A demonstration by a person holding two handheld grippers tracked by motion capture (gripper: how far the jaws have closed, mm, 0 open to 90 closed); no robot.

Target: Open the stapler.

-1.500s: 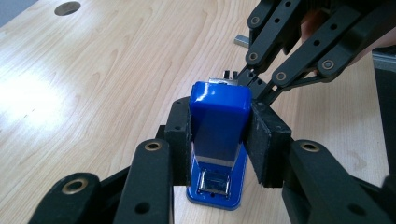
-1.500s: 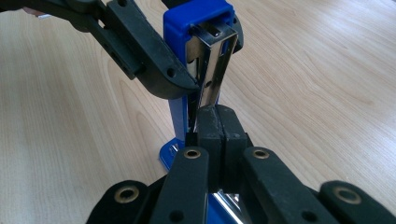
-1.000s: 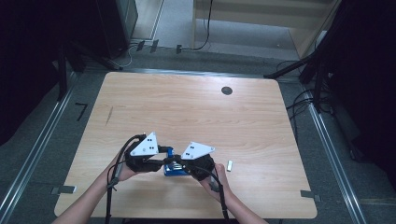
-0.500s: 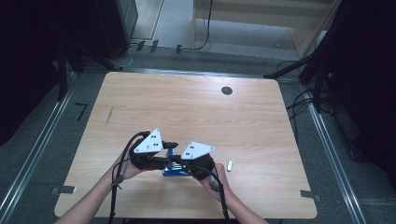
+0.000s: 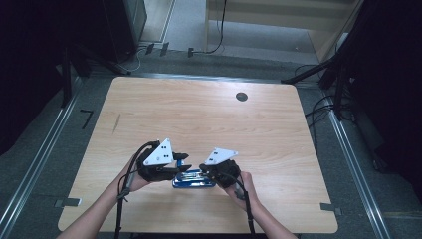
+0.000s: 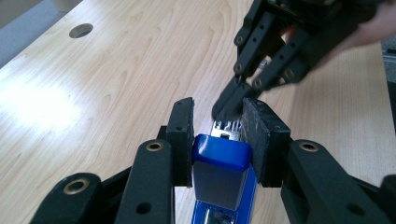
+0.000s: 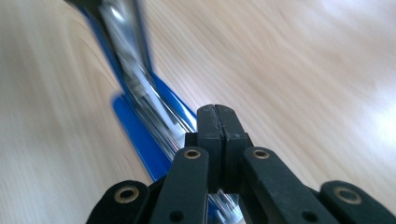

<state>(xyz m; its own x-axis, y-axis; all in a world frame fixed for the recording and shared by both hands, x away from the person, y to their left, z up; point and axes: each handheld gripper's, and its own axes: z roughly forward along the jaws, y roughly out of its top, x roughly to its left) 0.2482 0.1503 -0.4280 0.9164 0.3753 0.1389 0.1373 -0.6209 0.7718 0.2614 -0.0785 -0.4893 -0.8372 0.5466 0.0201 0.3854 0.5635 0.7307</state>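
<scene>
A blue stapler (image 5: 193, 179) lies on the wooden table (image 5: 199, 119) near its front edge. My left gripper (image 5: 180, 165) is shut on its blue rear end (image 6: 219, 154); one pad (image 6: 183, 126) presses each side, and the jaws have just closed a little further on it. The top is swung up, baring the shiny metal magazine (image 7: 140, 93) over the blue base (image 7: 135, 135). My right gripper (image 7: 215, 116) is shut with nothing between its pads, its tips resting on the magazine. In the left gripper view those tips (image 6: 229, 102) sit just beyond the stapler's end.
A round dark cable hole (image 5: 242, 96) sits at the table's back right, also seen as the hole (image 6: 80, 31) from the left gripper. Metal rails (image 5: 45, 159) run along the table's sides. Cables (image 5: 122, 204) trail from both grippers towards the front edge.
My right gripper and hand have shifted slightly to the right along the stapler, covering a small white piece that lay beside them. The left gripper has stayed put.
</scene>
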